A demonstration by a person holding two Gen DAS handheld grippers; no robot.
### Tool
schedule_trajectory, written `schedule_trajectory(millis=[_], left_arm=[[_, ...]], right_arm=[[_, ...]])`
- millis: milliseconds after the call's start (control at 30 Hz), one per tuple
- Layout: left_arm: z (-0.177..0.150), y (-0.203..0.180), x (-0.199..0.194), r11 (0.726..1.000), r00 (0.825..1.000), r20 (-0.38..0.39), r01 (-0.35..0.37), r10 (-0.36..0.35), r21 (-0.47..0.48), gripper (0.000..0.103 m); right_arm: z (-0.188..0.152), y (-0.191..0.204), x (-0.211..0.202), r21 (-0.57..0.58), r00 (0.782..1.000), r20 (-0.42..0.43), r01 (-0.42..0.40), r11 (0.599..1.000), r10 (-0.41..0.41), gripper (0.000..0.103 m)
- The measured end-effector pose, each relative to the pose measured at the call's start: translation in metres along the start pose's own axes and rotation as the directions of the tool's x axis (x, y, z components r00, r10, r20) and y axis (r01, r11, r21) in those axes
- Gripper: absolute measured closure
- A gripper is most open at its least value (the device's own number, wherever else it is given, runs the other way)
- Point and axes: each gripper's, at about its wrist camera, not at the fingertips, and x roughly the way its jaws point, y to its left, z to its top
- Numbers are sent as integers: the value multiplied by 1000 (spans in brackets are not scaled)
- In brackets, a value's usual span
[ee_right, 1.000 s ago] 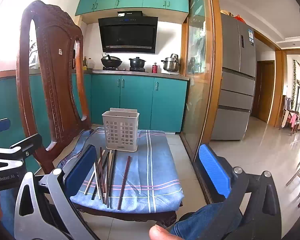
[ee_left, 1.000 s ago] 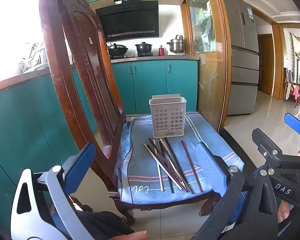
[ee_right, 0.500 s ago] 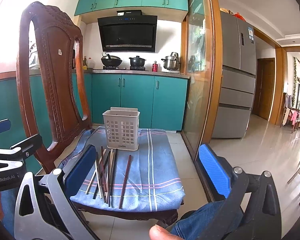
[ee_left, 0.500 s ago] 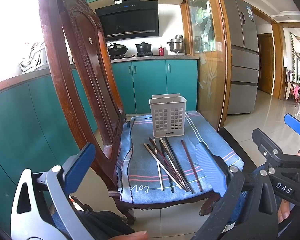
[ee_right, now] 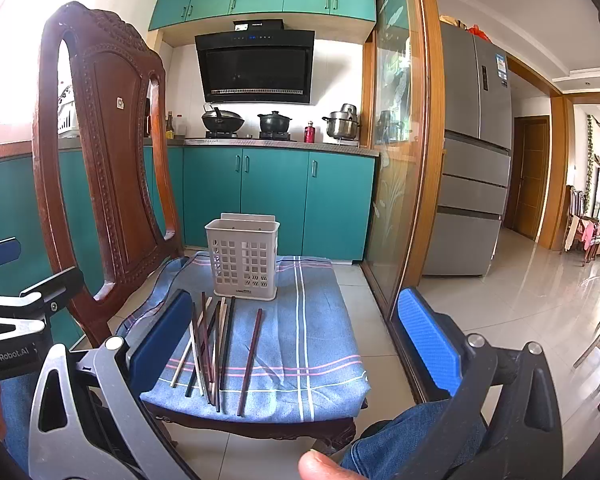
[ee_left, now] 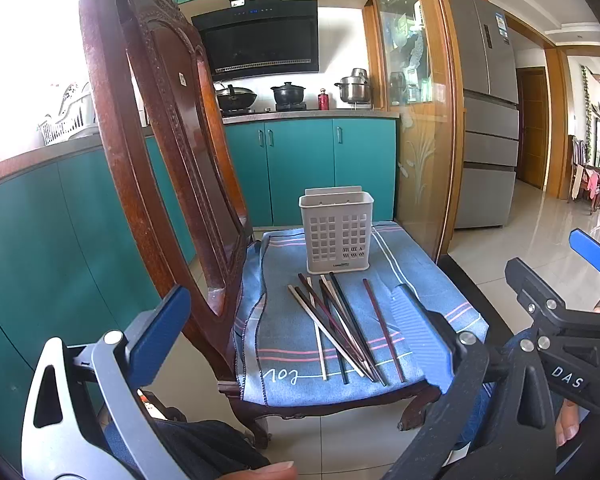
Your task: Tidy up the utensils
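1. The left gripper (ee_left: 296, 328) is spread wide with nothing between its blue pads, held back from the front edge of the chair seat.
2. The right gripper (ee_right: 300, 336) is likewise wide apart and holds nothing; it hangs level with the left one and just beside it, short of the seat.
3. Ahead of both lie the chopsticks (ee_left: 340, 328), loose on the blue cloth (ee_left: 284, 304) that covers the seat of the wooden chair (ee_left: 148, 128). Most of them are bunched and crossing one another in a fan.
4. One dark chopstick (ee_right: 250, 360) lies apart, on the right of the bunch, touching none of the others.
5. Behind the chopsticks, toward the far end of the seat, stands the white basket (ee_right: 242, 258), upright. Whether anything is inside cannot be told from here.
6. Judging by this, the task is at its start: no chopstick is picked up, and the step in hand is the reach toward the first one.
7. The next move calls for coming down low over the cloth and closing on a thin stick. The lone dark one looks the easiest, since the crossed bunch would shift if one were pulled out.
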Motion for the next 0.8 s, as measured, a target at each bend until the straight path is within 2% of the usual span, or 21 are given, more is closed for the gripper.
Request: schedule_trajectory(millis=[800], left_arm=[[-2, -2, 0, 1000, 1000, -4, 0, 0, 0, 3]], right_arm=[[-1, 1, 3, 2, 1000, -9, -1, 1000, 1, 3]])
